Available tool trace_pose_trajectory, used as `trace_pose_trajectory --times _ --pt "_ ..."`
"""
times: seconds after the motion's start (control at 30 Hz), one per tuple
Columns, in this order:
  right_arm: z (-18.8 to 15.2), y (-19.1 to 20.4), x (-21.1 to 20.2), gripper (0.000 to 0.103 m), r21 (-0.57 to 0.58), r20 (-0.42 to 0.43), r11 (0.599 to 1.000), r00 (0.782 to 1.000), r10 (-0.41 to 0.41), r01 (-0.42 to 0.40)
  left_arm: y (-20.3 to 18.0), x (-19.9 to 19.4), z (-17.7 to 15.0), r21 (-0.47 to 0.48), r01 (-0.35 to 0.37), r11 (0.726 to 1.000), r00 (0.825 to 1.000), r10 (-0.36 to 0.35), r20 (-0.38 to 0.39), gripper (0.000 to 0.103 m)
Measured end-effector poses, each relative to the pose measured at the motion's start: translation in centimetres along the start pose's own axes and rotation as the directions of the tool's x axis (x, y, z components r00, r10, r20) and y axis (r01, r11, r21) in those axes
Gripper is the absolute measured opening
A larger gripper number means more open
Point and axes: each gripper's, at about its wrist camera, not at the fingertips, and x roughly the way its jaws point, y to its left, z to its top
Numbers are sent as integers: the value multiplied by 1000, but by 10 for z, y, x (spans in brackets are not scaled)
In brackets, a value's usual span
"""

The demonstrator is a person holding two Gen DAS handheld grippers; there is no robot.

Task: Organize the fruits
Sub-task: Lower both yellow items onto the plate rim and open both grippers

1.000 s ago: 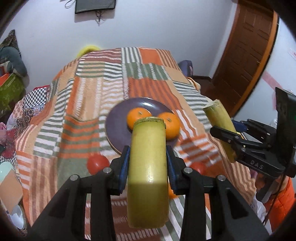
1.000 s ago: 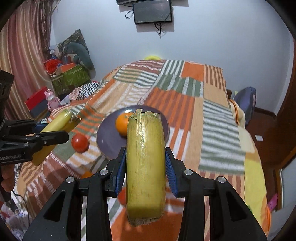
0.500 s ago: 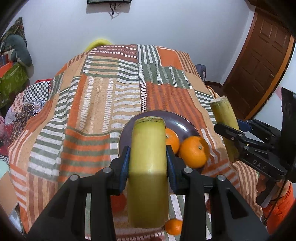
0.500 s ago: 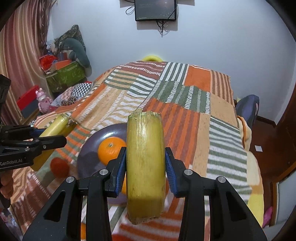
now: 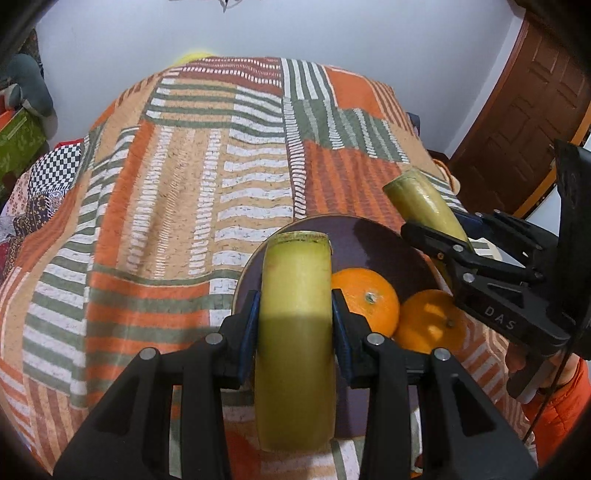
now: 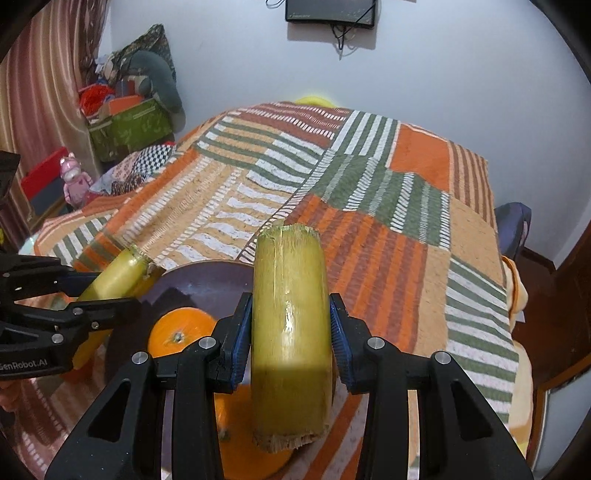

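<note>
**A:** What does the left gripper [image 5: 295, 325] have?

**B:** Its fingers [image 5: 248, 332] pinch a thick yellow-green cane piece [image 5: 295, 332] from both sides. The piece runs lengthwise along the fingers, its cut end pointing away from the camera, over the near edge of the dark plate [image 5: 373, 240].

**A:** And the right gripper [image 6: 291, 328]?

**B:** The same hold. Its blue-padded fingers [image 6: 340, 339] press on a second cane piece [image 6: 290, 332], whose near end is frayed and fibrous. From the left wrist camera this gripper [image 5: 458, 251] shows at the right, with its cane [image 5: 424, 206] slanting up over the far right rim of the plate.

**A:** Where are the fruits?

**B:** Two oranges [image 5: 365, 299] sit side by side on the plate, touching each other; the second orange [image 5: 430, 321] lies nearer the right rim. The right wrist camera shows one orange [image 6: 181, 332] on the plate [image 6: 207, 280] to the left of the held cane, and another orange shape below the fingers, largely hidden.

**A:** What is the plate on?

**B:** A bed with a patchwork bedspread [image 5: 184, 166] in orange, green and white stripes. The left gripper's cane [image 6: 118, 273] reaches in over the plate's left rim in the right wrist view.

**A:** Anything else around?

**B:** A wooden door [image 5: 524, 96] on the right, a wall-mounted screen [image 6: 330, 13] above the bed, and a green box [image 6: 129, 129] with piled things in the corner.
</note>
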Motion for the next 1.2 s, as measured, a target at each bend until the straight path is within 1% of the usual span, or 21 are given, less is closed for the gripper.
trace_pose_trajectory --times 0.13,0.3,0.43,0.5,0.57,0.8,0.87,0.93,1.07,1.2 --pt "-1 3 15 36 -25 -32 1000 999 1 -2 4 14 3 -15 0 1000 1000 -1 -22 37" --pt "-4 5 29 36 -39 -70 999 997 26 -29 6 19 6 -16 -14 1000 1000 14 -18 37" --pt "-3 3 30 36 -39 -68 997 996 57 -60 9 28 6 -27 -22 999 999 21 -40 37" --pt "-3 3 30 36 -38 -72 996 995 75 -77 11 31 6 -39 -8 999 999 6 -54 36" --pt "-4 3 31 37 -34 -79 996 993 84 -86 13 30 5 -52 0 999 999 -3 -52 36" --pt "-6 8 29 38 -27 -81 997 995 66 -68 -1 10 4 29 -58 998 998 58 8 37" --pt "-5 8 24 44 -19 -67 998 996 61 -63 -3 1 4 43 -65 997 998 64 26 37" --pt "-3 9 16 46 -8 -49 998 996 68 -68 -5 -13 3 52 -66 996 997 64 47 37" --pt "-1 12 -6 46 -8 -12 999 999 51 -51 -8 -37 0 65 -73 995 995 68 77 38" --pt "-4 14 -38 47 16 29 999 999 42 -42 -6 -64 -10 68 -77 995 993 70 97 39"
